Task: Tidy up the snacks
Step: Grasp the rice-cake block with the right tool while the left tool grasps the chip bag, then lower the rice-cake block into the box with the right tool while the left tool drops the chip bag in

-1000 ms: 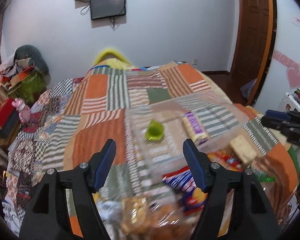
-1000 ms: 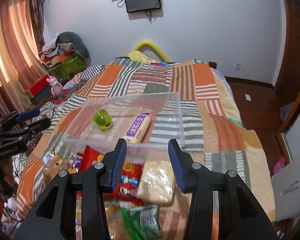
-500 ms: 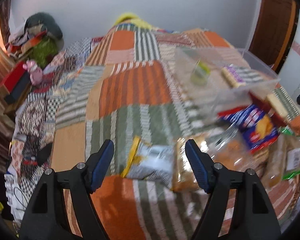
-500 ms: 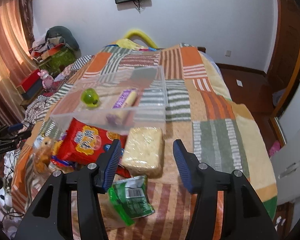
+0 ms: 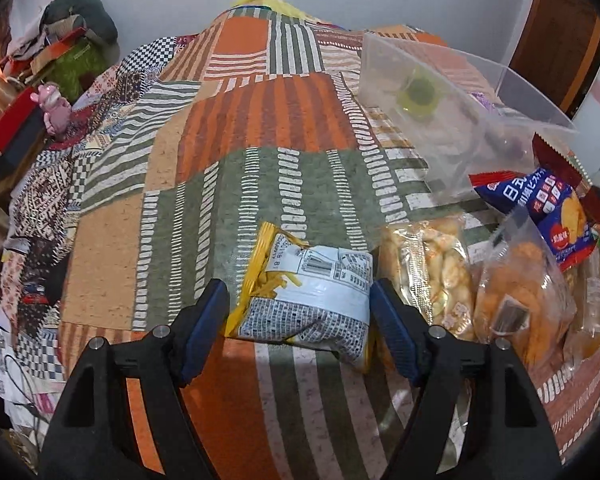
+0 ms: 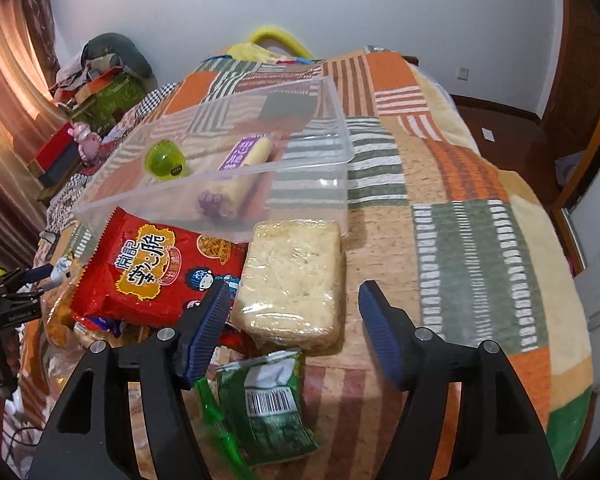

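My left gripper (image 5: 300, 316) is open with its jaws on either side of a yellow-and-white snack bag (image 5: 304, 292) lying on the patchwork bedspread. My right gripper (image 6: 296, 320) is open, its jaws on either side of the near end of a clear-wrapped pale noodle block (image 6: 296, 276). A clear plastic bin (image 6: 228, 160) beyond it holds a green round snack (image 6: 165, 160) and a purple-labelled roll (image 6: 244, 168). The bin also shows in the left wrist view (image 5: 452, 104). A red snack bag (image 6: 156, 272) leans on the bin's front wall.
A green packet (image 6: 268, 400) lies under the right gripper. Clear bags of biscuits (image 5: 432, 272), an orange snack bag (image 5: 524, 296) and a blue packet (image 5: 540, 212) lie right of the left gripper. Clutter and a pink toy (image 5: 52, 108) sit beside the bed at left.
My left gripper has swung left and dropped down over the yellow-and-white bag. My right gripper has lowered toward the noodle block. Both stayed open.
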{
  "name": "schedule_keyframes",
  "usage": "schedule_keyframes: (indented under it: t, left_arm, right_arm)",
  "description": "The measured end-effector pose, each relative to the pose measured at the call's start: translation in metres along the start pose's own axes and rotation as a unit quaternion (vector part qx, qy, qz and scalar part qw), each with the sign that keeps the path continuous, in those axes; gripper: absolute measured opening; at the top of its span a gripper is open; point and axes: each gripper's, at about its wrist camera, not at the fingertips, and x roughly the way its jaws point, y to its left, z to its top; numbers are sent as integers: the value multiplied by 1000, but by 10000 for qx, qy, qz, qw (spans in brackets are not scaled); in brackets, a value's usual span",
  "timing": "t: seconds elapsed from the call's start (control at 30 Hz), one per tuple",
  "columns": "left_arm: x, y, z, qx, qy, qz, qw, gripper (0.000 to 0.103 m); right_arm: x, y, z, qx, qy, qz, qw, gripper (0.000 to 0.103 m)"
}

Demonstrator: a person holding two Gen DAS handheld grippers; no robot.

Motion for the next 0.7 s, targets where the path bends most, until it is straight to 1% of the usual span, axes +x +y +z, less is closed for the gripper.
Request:
schedule_keyframes:
  t: [0.1, 0.3, 0.33, 0.37, 0.4, 0.43, 0.5, 0.57, 0.7]
  left_arm:
    - [4, 4, 1, -140, 2, -91, 9999, 78]
    - [8, 4, 5, -160, -84, -153, 9997, 78]
    - [9, 5, 4, -189, -95, -184, 9996, 76]
    - [9, 5, 4, -191, -106, -203, 9996, 71]
    - [9, 6, 3, -182, -114, -215, 9995, 69]
    - [8, 6, 3, -177, -122, -207, 9996, 67]
    - [8, 6, 1, -170, -135, -207, 9996, 64]
    - [6, 5, 0, -152, -140, -196, 9996, 59]
    - [1, 2, -4, -123, -170, -185, 9996, 54]
  right_arm:
    - [8, 0, 0, -10, 104, -5, 9999, 63]
    - [19, 1, -1, -9, 211, -30, 9998, 63]
    - [19, 0, -1, 17, 213, -21, 9998, 63]
    - [20, -1, -1, 56, 209, -5, 9998, 63]
    - [20, -2, -1, 91, 212, 20, 9997, 63]
    - [20, -3, -1, 118, 226, 49, 9997, 61]
    - [19, -6, -1, 145, 213, 68, 9996, 59]
    - [18, -6, -2, 134, 187, 84, 9997, 57]
    - [12, -5, -4, 73, 129, 67, 9999, 53]
